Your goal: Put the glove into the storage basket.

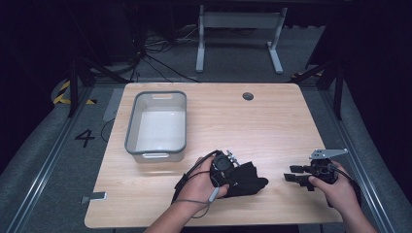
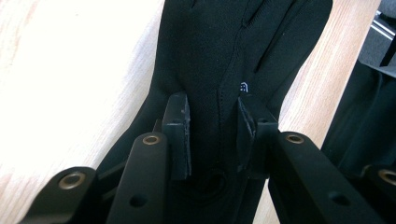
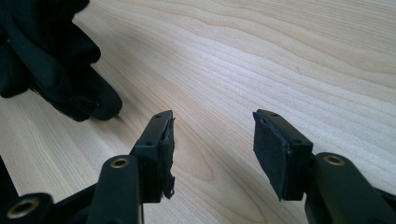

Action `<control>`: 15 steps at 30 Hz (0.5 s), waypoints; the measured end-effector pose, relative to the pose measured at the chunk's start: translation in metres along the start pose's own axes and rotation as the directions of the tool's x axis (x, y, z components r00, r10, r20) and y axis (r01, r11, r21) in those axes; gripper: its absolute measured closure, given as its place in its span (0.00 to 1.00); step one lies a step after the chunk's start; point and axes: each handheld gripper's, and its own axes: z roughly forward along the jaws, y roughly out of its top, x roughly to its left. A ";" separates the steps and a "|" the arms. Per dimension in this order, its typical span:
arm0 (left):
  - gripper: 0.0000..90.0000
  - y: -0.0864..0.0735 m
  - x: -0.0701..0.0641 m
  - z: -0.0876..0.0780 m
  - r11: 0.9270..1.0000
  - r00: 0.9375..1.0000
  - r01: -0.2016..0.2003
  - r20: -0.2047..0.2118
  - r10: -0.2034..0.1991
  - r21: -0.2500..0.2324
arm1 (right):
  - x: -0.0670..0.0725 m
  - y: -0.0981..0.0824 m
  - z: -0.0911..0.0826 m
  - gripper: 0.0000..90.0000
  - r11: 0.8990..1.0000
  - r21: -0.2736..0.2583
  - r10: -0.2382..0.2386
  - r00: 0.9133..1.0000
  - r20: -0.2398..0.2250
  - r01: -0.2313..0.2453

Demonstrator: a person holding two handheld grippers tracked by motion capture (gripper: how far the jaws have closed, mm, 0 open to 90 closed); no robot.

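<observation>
A black glove [image 1: 250, 182] lies near the table's front edge, its fingers pointing right. My left gripper [image 1: 234, 174] is shut on the glove [image 2: 224, 51]. In the left gripper view its two pads [image 2: 180, 135] pinch the fabric at the glove's lower part, and the glove's fingers stretch away over the wood. My right gripper [image 1: 291, 174] stands open to the right of the glove, pointing left toward it. In the right gripper view its jaws [image 3: 212, 144] frame bare wood. The glove's fingertips [image 3: 60, 70] sit a short way beyond them at the upper left.
A grey plastic bin [image 1: 131, 126] with a pale inside stands at the table's left rear. A round cable hole [image 1: 248, 96] marks the far edge of the wooden table [image 1: 252, 131]. A small silver piece [image 1: 97, 196] sits at the front left corner.
</observation>
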 end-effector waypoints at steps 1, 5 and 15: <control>0.76 0.000 0.000 -0.002 1.000 1.000 0.007 0.000 -0.007 -0.002 | 0.000 0.000 0.000 0.54 1.000 0.001 0.000 1.000 -0.001 0.000; 0.76 0.000 0.000 -0.008 1.000 1.000 0.006 0.000 -0.006 -0.005 | 0.000 0.000 0.000 0.54 1.000 0.000 0.002 1.000 -0.001 -0.002; 0.76 -0.004 0.005 -0.022 0.999 0.999 0.033 0.013 -0.032 -0.040 | -0.003 -0.002 0.001 0.54 1.000 0.003 0.008 1.000 0.005 -0.008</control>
